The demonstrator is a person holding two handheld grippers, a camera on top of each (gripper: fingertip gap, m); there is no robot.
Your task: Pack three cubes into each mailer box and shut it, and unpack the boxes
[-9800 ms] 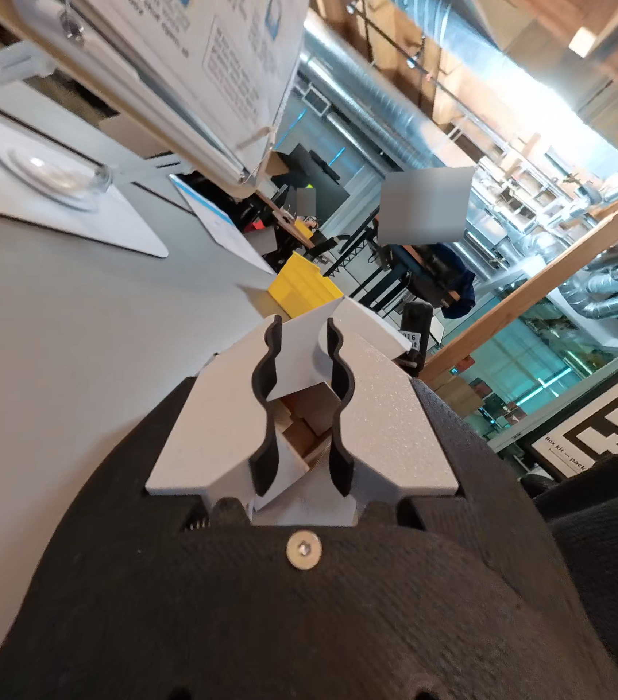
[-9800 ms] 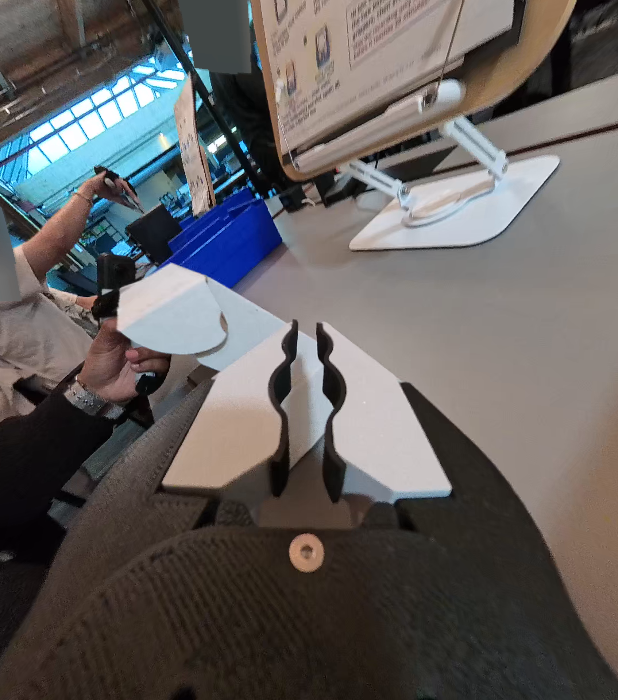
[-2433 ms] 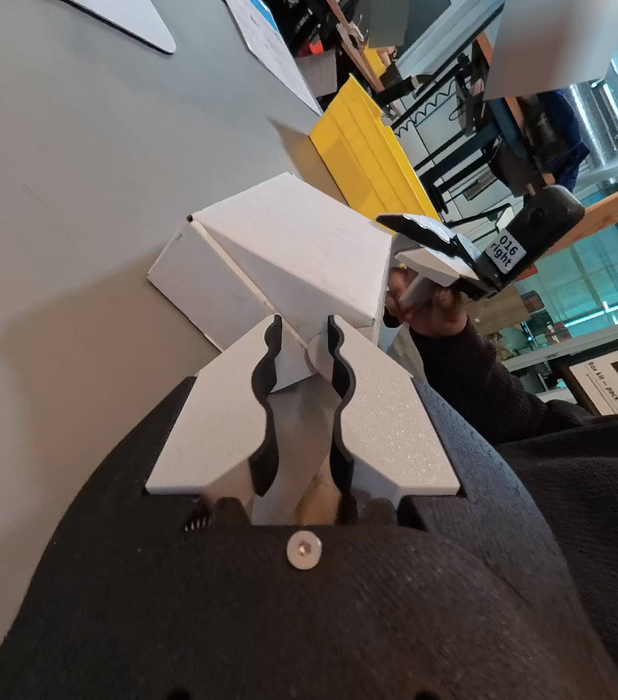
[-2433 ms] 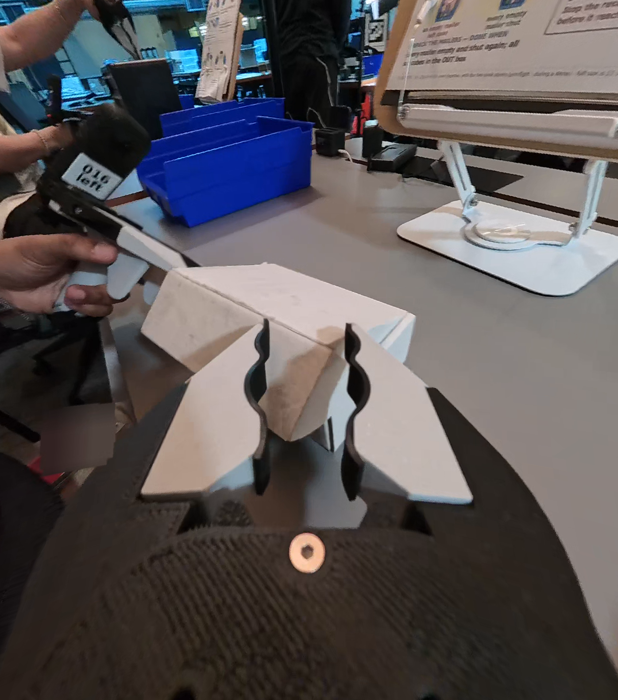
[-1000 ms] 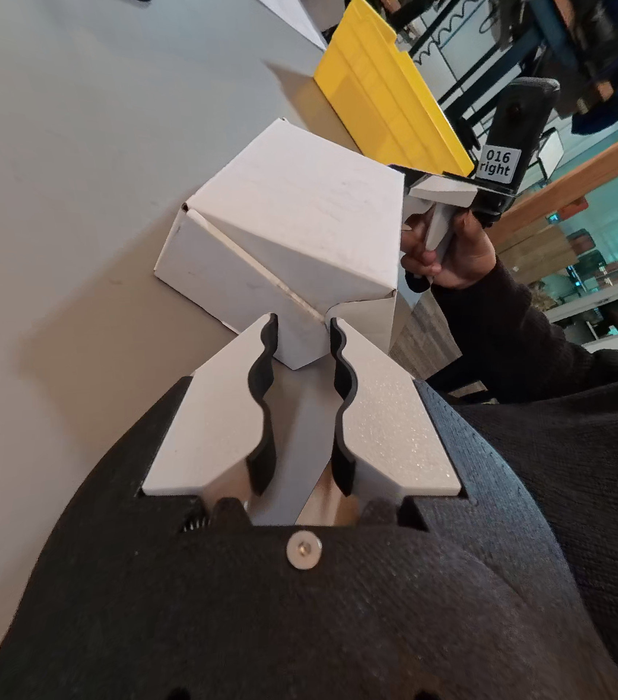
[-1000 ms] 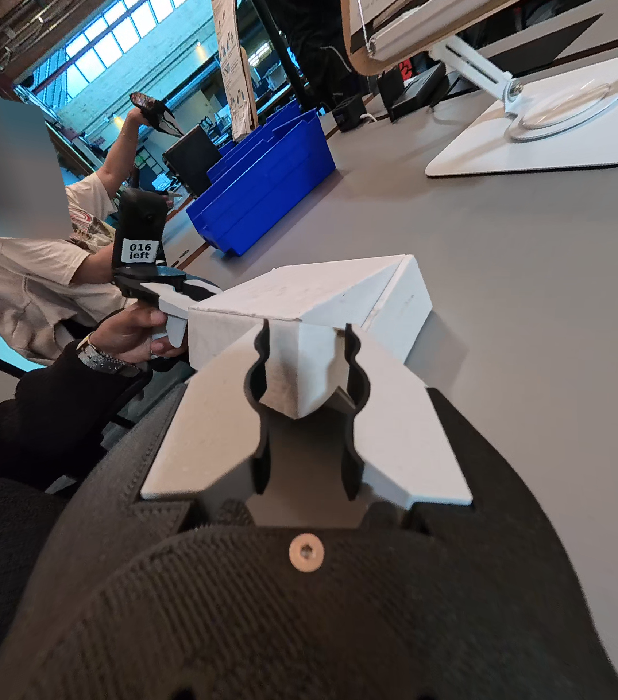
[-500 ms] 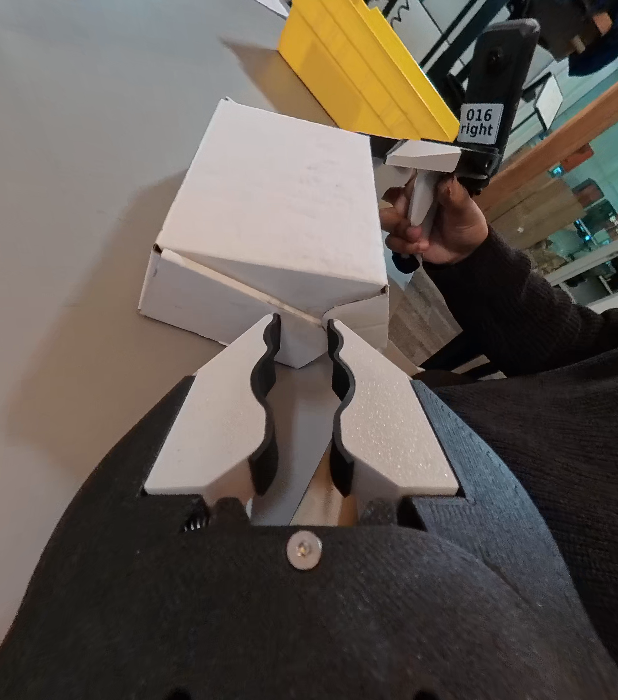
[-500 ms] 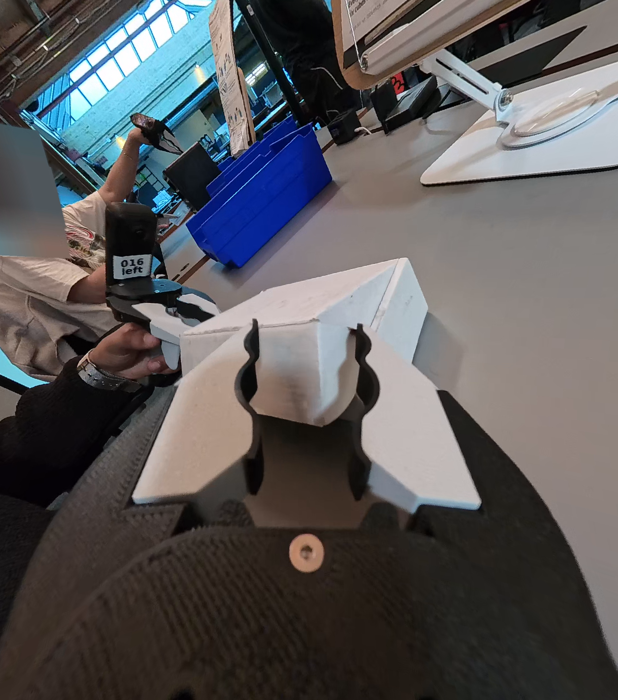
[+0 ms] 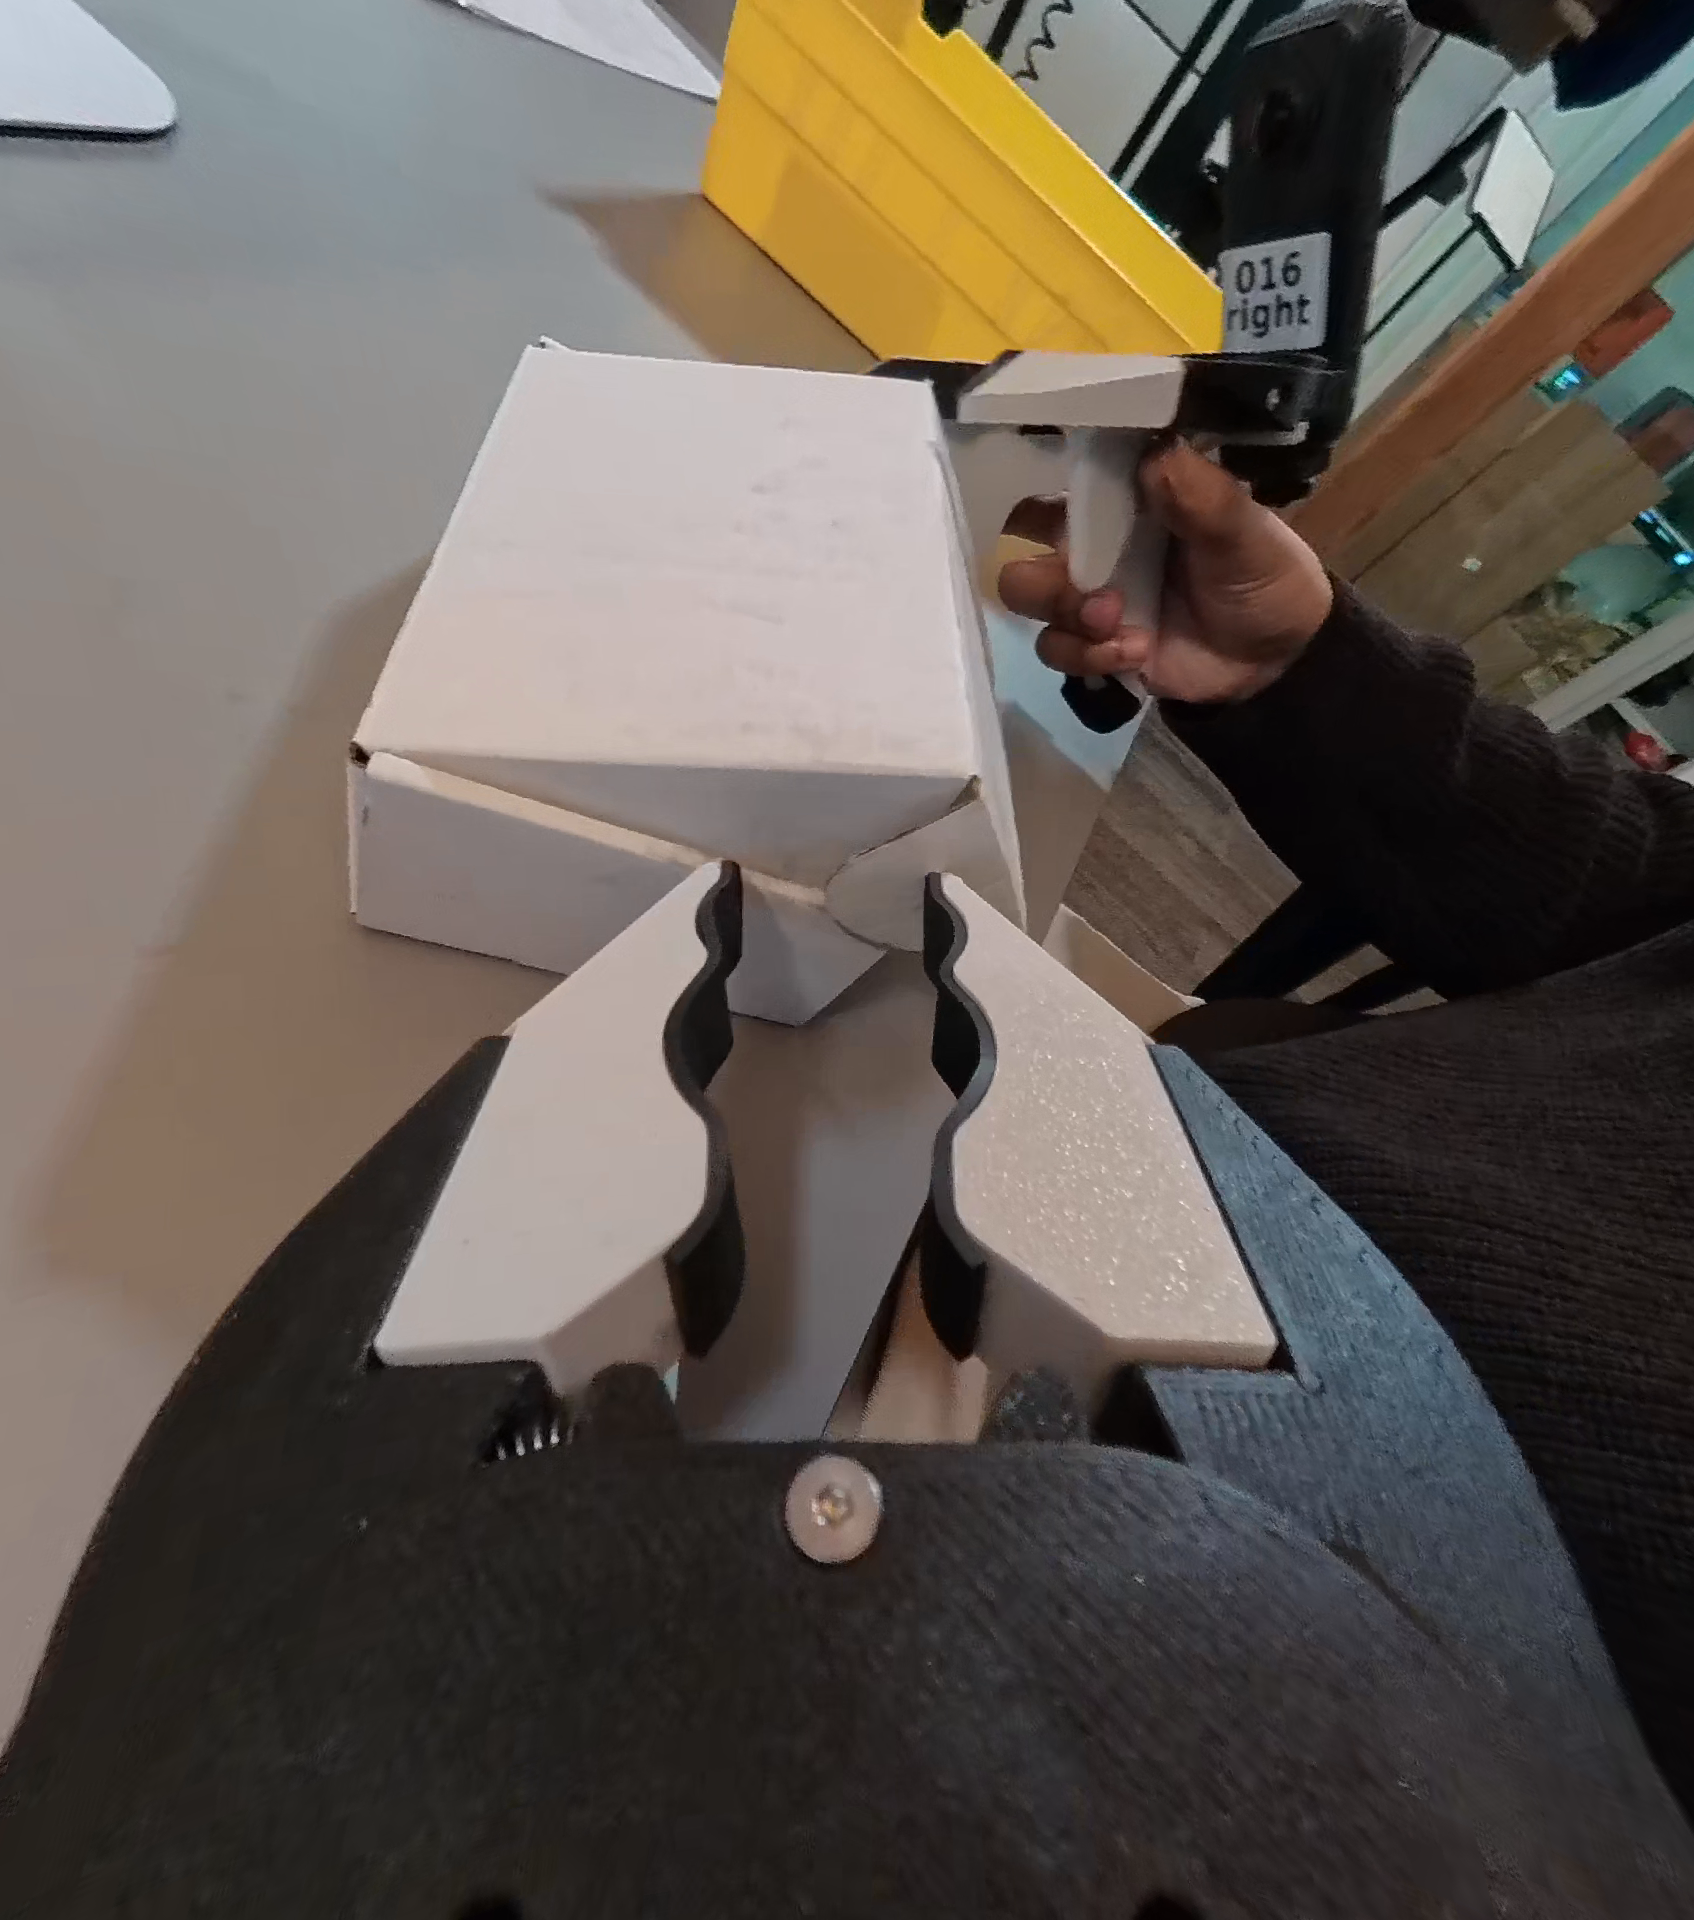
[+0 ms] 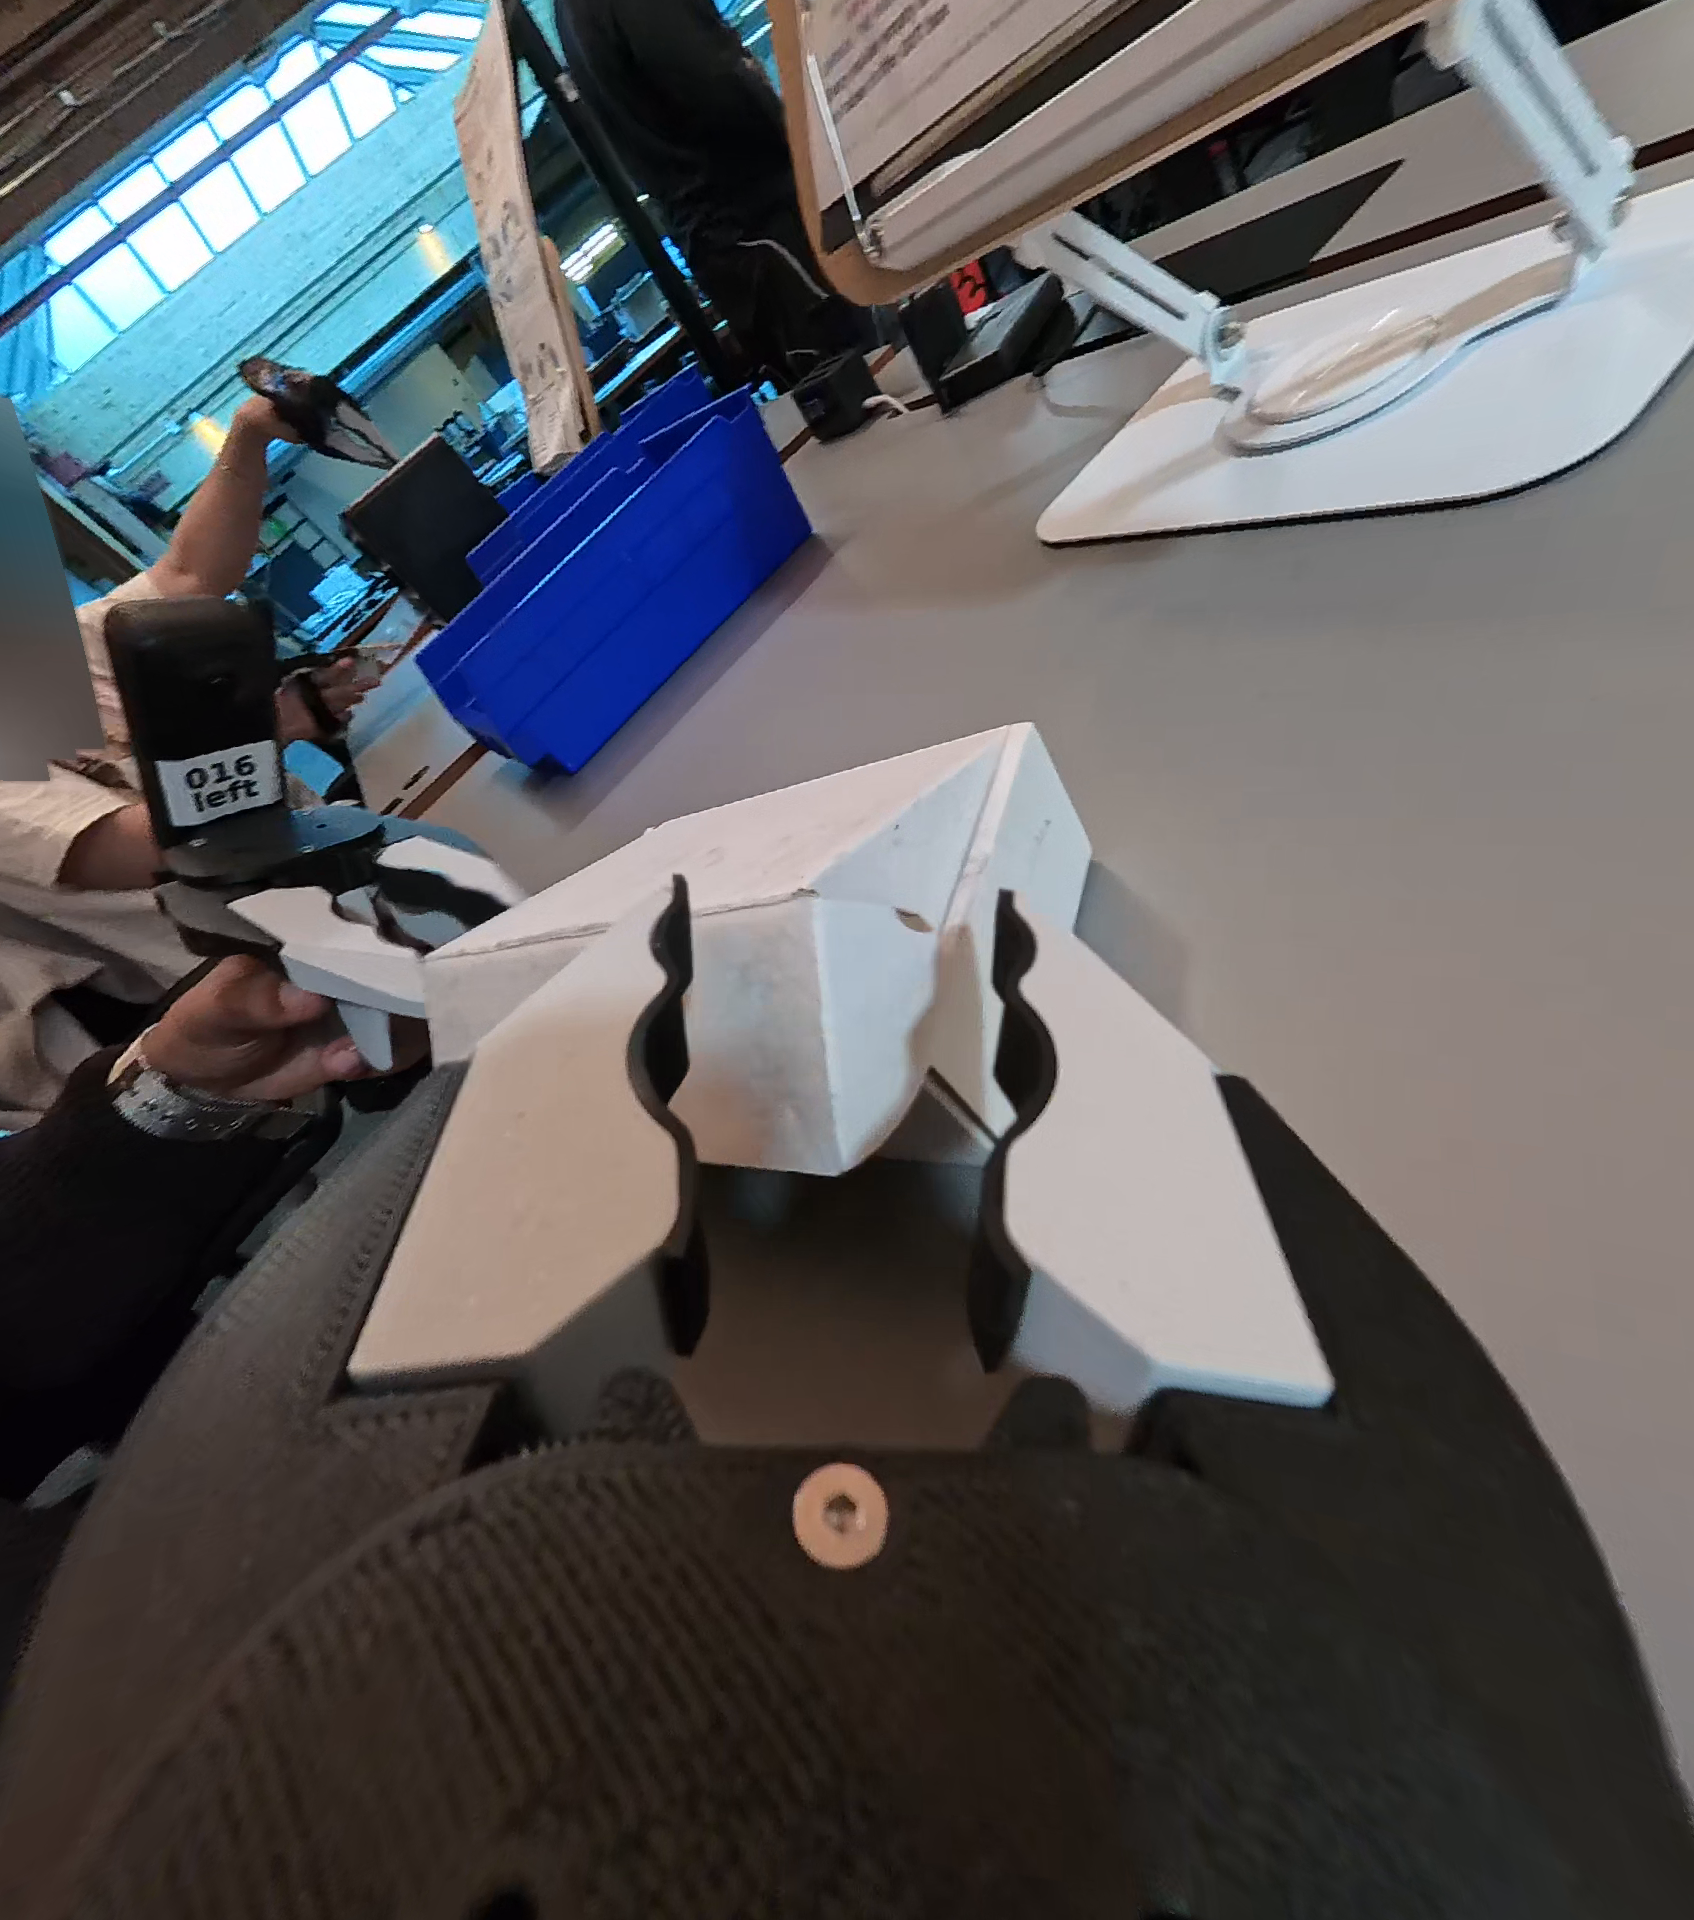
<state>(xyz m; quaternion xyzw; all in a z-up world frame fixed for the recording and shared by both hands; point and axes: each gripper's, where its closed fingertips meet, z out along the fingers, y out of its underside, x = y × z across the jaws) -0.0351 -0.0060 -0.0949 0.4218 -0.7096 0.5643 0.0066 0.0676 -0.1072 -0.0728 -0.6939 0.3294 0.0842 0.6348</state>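
A white mailer box [image 9: 677, 623] lies on the grey table [image 9: 147, 520] with its lid down and a thin slit left along the near edge. No cubes show. My left gripper [image 9: 827, 894] is open at the box's near corner, where a rounded flap tab [image 9: 874, 909] pokes out between the fingertips without being pinched. My right gripper [image 10: 841, 909] is open wider and straddles the other end corner of the box [image 10: 822, 997]. Each gripper also shows in the other's view: the right [image 9: 1061, 400] at the lid's far corner, the left [image 10: 375, 935] at the box's left end.
A yellow bin [image 9: 926, 177] stands just behind the box. A blue bin [image 10: 635, 613] stands at the far left. A white stand base [image 10: 1445, 395] with a board on it stands at the back. The box is near the table's front edge. A person sits behind. Left tips to right tips: about 15 cm.
The box lid has come down from open to almost shut and the box has settled flat. In the last half second both grippers have opened wider around the box corners.
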